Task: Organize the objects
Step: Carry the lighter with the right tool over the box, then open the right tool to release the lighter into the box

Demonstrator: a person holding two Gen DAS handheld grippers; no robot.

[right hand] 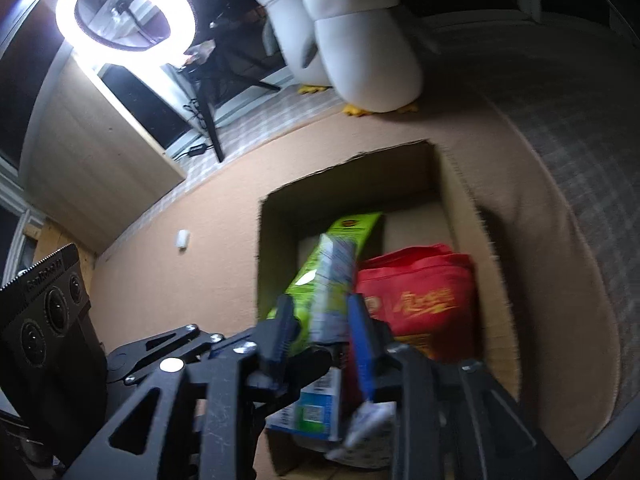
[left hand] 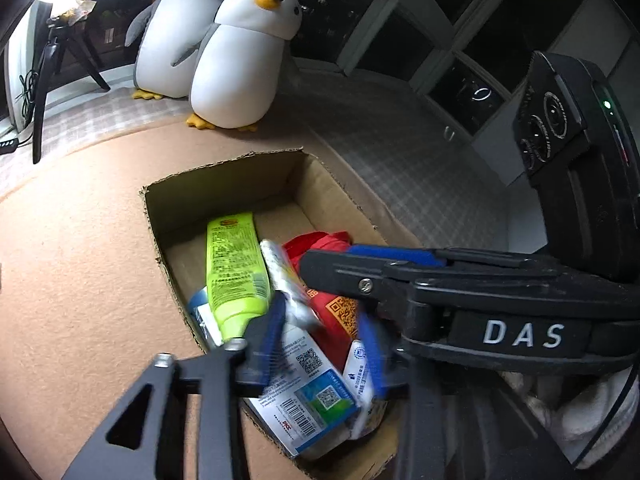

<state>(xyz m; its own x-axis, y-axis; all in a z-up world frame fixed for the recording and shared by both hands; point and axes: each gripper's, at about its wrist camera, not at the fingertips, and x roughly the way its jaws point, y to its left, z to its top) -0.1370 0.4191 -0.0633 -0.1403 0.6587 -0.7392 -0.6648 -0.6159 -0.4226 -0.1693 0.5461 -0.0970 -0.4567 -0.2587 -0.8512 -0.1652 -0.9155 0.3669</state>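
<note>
An open cardboard box (left hand: 224, 176) on a tan mat holds a lime-green tube (left hand: 234, 264), a white-silver tube (left hand: 280, 276), a red bag (left hand: 332, 308) and a white-and-blue carton (left hand: 308, 396). My left gripper (left hand: 320, 352) hangs over the carton, fingers apart and not pressing on it. My right gripper (left hand: 328, 258) reaches in from the right, its tips beside the silver tube. In the right wrist view the right gripper (right hand: 320, 336) is open, and the blurred silver tube (right hand: 334, 280) stands loose between its fingers, in front of the green tube (right hand: 352, 228) and beside the red bag (right hand: 420, 292).
Two penguin plush toys (left hand: 240, 60) sit beyond the box on a checked cloth. A lit ring light (right hand: 124, 8) on a tripod (left hand: 52, 64) stands at the far left. A small white object (right hand: 183, 239) lies on the mat (left hand: 80, 260) left of the box.
</note>
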